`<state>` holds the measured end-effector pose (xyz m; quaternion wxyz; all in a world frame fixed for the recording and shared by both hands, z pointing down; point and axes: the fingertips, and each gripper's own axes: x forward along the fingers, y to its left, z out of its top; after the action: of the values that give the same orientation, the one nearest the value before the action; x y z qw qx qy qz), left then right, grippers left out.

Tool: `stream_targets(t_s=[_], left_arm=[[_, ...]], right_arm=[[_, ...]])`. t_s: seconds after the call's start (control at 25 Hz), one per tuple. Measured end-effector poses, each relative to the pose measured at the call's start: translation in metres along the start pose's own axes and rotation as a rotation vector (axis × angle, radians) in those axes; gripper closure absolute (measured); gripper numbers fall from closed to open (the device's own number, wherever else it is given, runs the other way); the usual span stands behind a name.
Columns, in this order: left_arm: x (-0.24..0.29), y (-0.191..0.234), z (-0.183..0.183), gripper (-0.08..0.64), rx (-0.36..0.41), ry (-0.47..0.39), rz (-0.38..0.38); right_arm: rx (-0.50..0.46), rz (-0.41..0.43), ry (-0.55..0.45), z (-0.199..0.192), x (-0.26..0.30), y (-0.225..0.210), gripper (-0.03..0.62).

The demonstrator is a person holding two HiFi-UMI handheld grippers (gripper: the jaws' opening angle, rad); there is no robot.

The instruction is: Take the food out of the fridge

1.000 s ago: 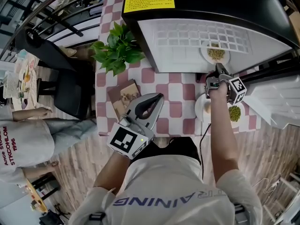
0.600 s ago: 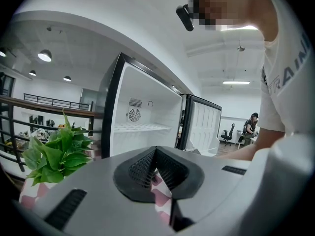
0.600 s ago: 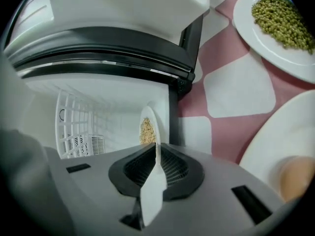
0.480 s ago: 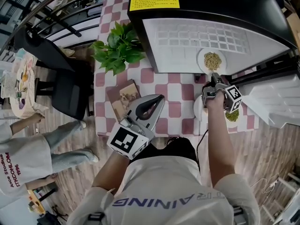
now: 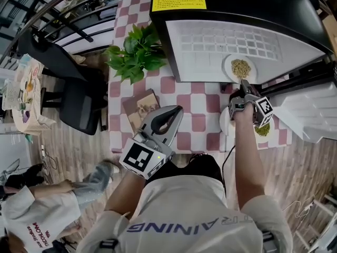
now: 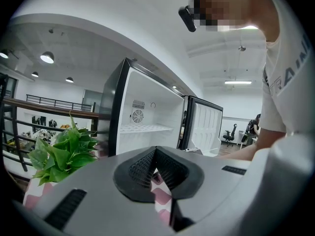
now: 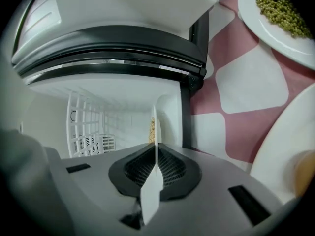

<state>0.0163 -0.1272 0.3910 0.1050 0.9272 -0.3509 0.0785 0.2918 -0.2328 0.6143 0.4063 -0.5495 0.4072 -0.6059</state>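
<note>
The plate (image 5: 228, 67) of pale grains (image 5: 241, 67) sits on the shelf just inside the fridge (image 5: 237, 9), at its open front. The right gripper (image 5: 244, 83) is clamped on the plate's near rim. In front of the fridge, on the checked table (image 5: 197, 99), lies a plate of green beans (image 5: 263, 129). The left gripper (image 5: 176, 109) hangs farther out from the fridge, jaws together and empty.

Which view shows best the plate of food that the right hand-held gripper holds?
The head view: it shows the plate from above, round, with tan food, at the fridge mouth. The right gripper view shows only its thin edge, pinched in the right hand-held gripper. The left gripper view misses it.
</note>
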Motion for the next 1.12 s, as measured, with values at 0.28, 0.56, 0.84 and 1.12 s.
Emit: stream_targets(t_s=[0.28, 0.56, 0.84, 1.12], left_arm=[[-0.008, -0.002, 0.006, 0.555, 0.009, -0.02, -0.03], [-0.024, -0.001, 0.02, 0.555, 0.028, -0.045, -0.075], [-0.041, 0.001, 0.027, 0.555, 0.04, -0.063, -0.124], [-0.059, 0.006, 0.024, 0.555, 0.049, -0.063, -0.17]], right_arm=[[-0.039, 0.044, 0.044, -0.021, -0.036, 0.017, 0.56], [-0.051, 0.088, 0.071, -0.052, -0.086, 0.031, 0.56], [-0.113, 0.065, 0.147, -0.096, -0.121, 0.013, 0.56], [-0.134, -0.015, 0.236, -0.15, -0.144, -0.045, 0.56]])
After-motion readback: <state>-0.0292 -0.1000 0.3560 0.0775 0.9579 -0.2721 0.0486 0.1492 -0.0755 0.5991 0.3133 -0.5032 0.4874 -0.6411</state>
